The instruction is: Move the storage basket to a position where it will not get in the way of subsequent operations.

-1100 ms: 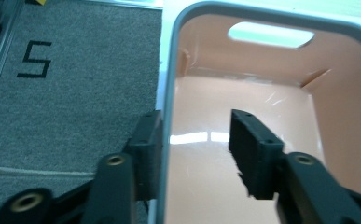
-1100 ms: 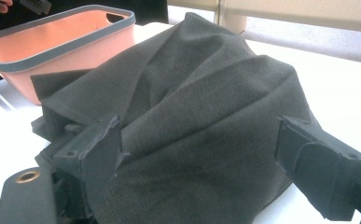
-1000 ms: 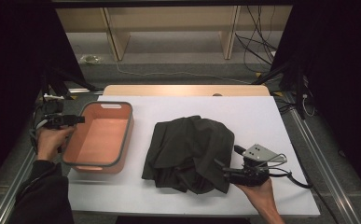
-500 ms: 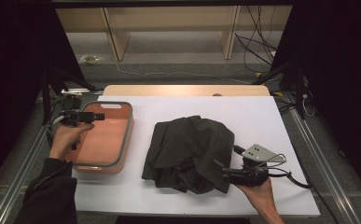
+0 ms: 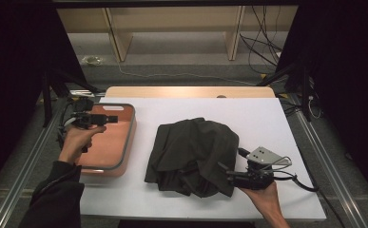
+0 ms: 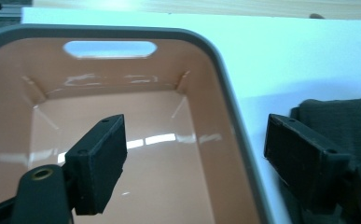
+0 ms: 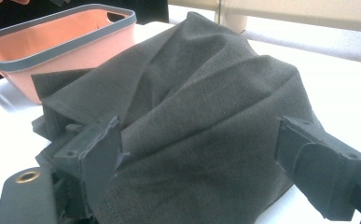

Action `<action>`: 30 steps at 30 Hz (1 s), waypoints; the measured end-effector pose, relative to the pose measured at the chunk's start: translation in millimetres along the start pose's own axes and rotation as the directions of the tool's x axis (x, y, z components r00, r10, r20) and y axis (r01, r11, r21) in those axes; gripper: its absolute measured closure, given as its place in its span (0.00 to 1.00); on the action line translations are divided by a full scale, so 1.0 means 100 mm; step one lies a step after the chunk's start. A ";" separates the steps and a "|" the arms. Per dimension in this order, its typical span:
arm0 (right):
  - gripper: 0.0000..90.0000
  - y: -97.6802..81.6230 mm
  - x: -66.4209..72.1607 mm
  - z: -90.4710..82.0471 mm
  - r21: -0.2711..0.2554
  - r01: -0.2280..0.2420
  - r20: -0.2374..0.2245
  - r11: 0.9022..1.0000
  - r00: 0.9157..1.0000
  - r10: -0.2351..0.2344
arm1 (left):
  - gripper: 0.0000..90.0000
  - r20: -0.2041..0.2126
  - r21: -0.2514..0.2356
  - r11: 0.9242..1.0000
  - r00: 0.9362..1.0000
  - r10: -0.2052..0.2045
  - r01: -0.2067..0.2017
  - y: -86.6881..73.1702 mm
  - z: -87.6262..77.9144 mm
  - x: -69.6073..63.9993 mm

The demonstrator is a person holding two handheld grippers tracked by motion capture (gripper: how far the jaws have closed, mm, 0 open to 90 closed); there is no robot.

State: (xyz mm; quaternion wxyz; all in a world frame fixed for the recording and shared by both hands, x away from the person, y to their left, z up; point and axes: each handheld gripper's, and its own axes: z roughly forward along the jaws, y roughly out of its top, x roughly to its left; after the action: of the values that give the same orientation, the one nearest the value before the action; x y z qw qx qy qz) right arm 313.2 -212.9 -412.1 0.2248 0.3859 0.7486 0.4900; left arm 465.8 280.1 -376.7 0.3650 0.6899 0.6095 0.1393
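A salmon plastic basket (image 5: 133, 124) with a grey rim stands on the left of the white table (image 5: 267, 118). My left gripper (image 5: 108, 118) hovers over its far end. Its jaws have just been opening, and in the left gripper view (image 6: 194, 126) they stand wide with nothing between them, above the basket's floor and right rim (image 6: 225, 84). A dark grey cloth (image 5: 191, 156) lies heaped mid-table. My right gripper (image 5: 229, 173) sits at the cloth's near right edge, open. In the right gripper view (image 7: 199, 128) the cloth (image 7: 201, 84) bulges between the jaws, with the basket (image 7: 61, 46) behind it.
A wooden board (image 5: 191, 91) runs along the table's far edge. Metal rails (image 5: 24, 175) flank both sides. Cables (image 5: 262, 47) and shelf legs are on the floor beyond. Bare white table lies to the right of the cloth and behind it.
My left gripper has moved right, from the basket's far left corner to over its inside, and its jaws have spread. The right gripper and the cloth have stayed put.
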 end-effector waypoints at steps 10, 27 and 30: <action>0.18 0.00 0.00 0.00 0.000 -0.001 0.004 1.000 1.000 0.001 | 0.21 0.071 0.002 0.999 0.997 0.032 -0.032 0.00 0.05 -0.22; 0.18 0.00 0.01 0.01 0.002 -0.004 0.006 1.000 1.000 0.004 | 0.20 0.159 0.027 0.997 0.985 0.068 -0.073 -0.06 0.16 -0.55; 0.17 0.00 0.01 0.02 0.007 -0.002 0.005 1.000 1.000 0.002 | 0.19 0.167 0.032 0.996 0.983 0.075 -0.081 -0.08 0.20 -0.61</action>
State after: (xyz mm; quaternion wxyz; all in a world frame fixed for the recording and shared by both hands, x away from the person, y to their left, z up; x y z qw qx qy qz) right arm 313.8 -211.4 -412.8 0.2247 0.3884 0.7494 0.4868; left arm 459.1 216.0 -380.3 0.3952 0.7294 0.5521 0.0836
